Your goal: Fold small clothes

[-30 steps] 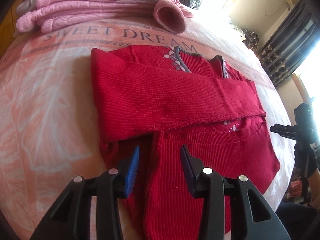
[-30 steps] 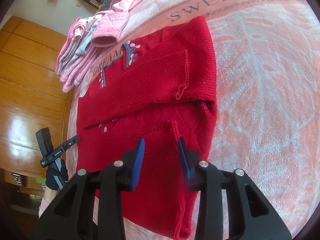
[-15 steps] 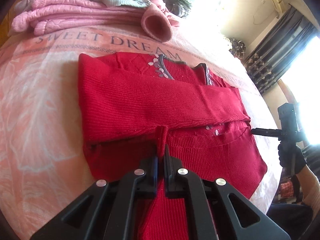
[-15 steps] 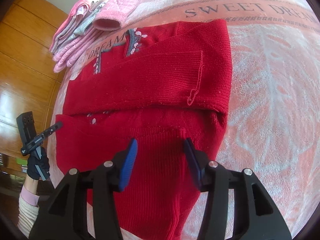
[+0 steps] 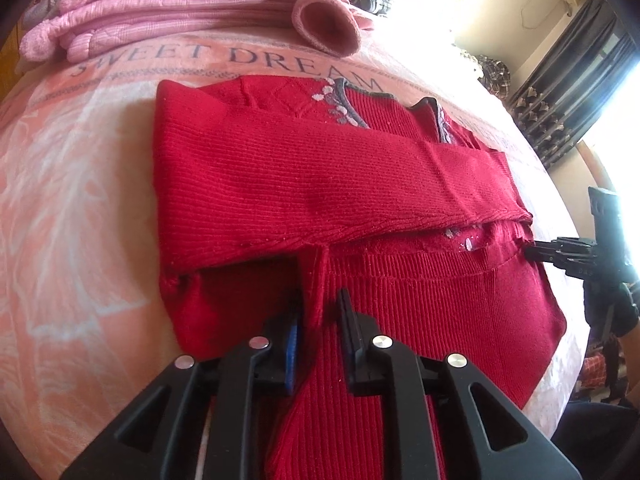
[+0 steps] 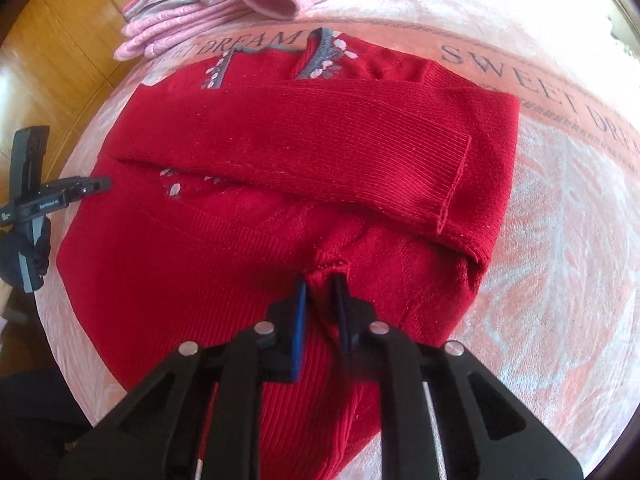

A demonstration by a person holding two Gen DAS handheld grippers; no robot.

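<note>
Now both pinching folds of the red sweater hem: left tongs slackened, right tongs newly clamped, ready to lift.

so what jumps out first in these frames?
The red sweater, spread mid-bed on a pink blanket lettered SWEET DREAM, one sleeve folded across its chest. Both grippers pinch its near hem: left, right. Behind it, at the far edge, lies a stack of folded pink clothes.
</note>
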